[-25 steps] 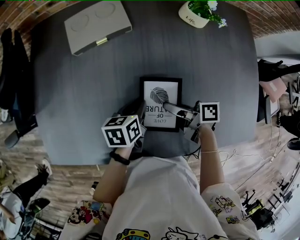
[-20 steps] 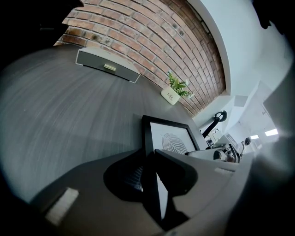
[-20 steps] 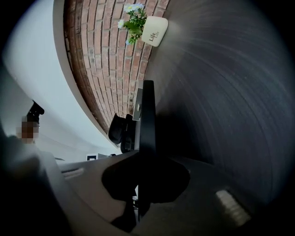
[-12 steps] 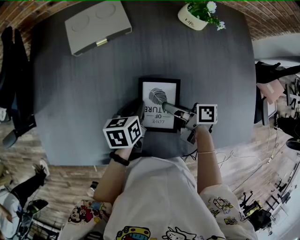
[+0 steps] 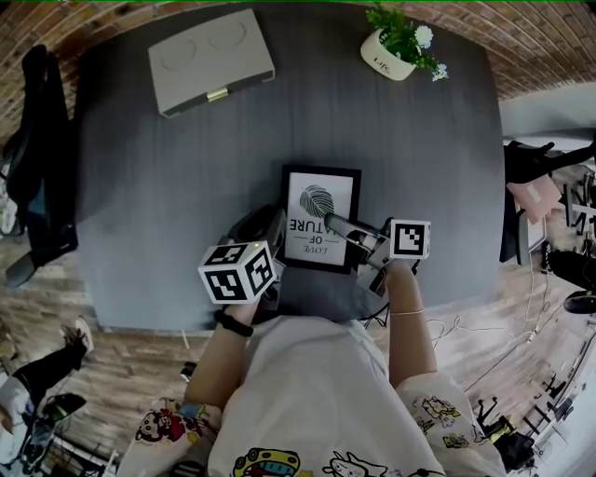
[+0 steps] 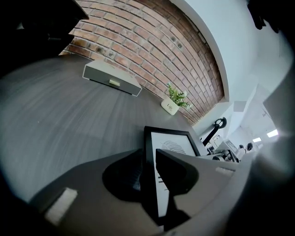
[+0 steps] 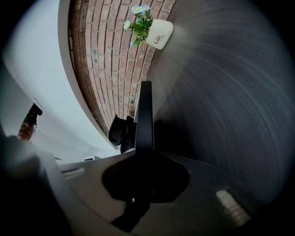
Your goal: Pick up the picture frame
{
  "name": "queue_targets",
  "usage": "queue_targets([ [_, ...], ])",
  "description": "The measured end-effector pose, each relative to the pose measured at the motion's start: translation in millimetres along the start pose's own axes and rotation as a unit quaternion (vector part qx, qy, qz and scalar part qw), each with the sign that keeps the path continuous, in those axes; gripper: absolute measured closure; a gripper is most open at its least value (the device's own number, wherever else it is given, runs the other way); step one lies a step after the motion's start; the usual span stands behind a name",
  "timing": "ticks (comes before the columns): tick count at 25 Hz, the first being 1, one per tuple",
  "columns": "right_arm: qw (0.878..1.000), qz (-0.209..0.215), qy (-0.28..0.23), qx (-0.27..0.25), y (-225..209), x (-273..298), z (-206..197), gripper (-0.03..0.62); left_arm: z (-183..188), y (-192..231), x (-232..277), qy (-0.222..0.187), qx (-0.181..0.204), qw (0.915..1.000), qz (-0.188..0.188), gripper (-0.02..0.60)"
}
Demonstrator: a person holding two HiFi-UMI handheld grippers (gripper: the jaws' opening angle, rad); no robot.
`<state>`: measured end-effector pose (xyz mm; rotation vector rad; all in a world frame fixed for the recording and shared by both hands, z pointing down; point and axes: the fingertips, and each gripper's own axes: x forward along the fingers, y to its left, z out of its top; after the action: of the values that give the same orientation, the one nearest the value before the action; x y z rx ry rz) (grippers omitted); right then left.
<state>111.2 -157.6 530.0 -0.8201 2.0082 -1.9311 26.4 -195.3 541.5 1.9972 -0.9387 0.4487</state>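
**Black frame gripped on one side, loosely straddled on the other**

Grey, wood-grained table (image 5: pixel 168 186) filled most of the view from my head, seen from steeply above. Close to my edge of it sat the frame (image 5: pixel 321 214), black-bordered, with a white print showing a dark fingerprint and lines of lettering that faced away from me. I held it between my two hands, one pair of tongs on each long side.

My left tongs (image 5: pixel 273 226) reached in at the frame's left border. Their jaws had just been opening and stood loose. The border ran up between them, but neither pad was pressing on it. In the left gripper view, one jaw lay over the white print and the other sat just outside the black edge.

My right tongs (image 5: pixel 333 224) were clenched on the frame's right border. In the right gripper view the frame appeared edge-on, as a thin dark strip rising straight out of the closed jaws, with a shadow on the table beside it. I could not tell whether the frame had left the tabletop.

Well away from the frame, at the far left of the table, lay a flat pale grey box (image 5: pixel 211 61) with a small gold clasp on its near side. At the far right stood a plant (image 5: pixel 402 26) with green leaves and small pale flowers, in a white pot (image 5: pixel 384 54). Behind the table ran a red brick wall (image 6: pixel 152 41), and wooden floor (image 5: pixel 140 363) showed around the table's edges.
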Motion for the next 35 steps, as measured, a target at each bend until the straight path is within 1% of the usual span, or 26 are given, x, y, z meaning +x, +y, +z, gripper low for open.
queue_targets([
  [7,1.000,0.012,-0.005,-0.026,22,3,3,0.579,17,-7,-20,-0.032,0.014,0.9994,-0.004,0.485],
  [16,0.996,0.025,-0.012,-0.089,59,-3,12,0.579,43,-24,-46,-0.081,0.064,0.9946,-0.006,0.485],
  [20,0.993,0.019,-0.022,-0.118,75,-10,15,0.579,55,-30,-61,-0.103,0.083,0.9913,-0.003,0.485],
  [22,0.990,0.002,-0.028,-0.135,81,-14,18,0.579,61,-34,-68,-0.112,0.092,0.9894,-0.002,0.485],
  [25,0.980,-0.034,-0.035,-0.194,89,-24,25,0.579,69,-39,-80,-0.128,0.105,0.9863,0.000,0.486],
  [31,0.960,-0.034,-0.090,-0.264,125,-37,36,0.579,88,-51,-106,-0.163,0.141,0.9764,0.008,0.488],
  [33,0.949,-0.047,-0.097,-0.296,134,-38,33,0.580,93,-53,-117,-0.176,0.153,0.9723,0.012,0.491],
  [35,0.935,-0.070,-0.096,-0.335,141,-39,29,0.580,98,-55,-127,-0.188,0.162,0.9687,0.015,0.492],
])
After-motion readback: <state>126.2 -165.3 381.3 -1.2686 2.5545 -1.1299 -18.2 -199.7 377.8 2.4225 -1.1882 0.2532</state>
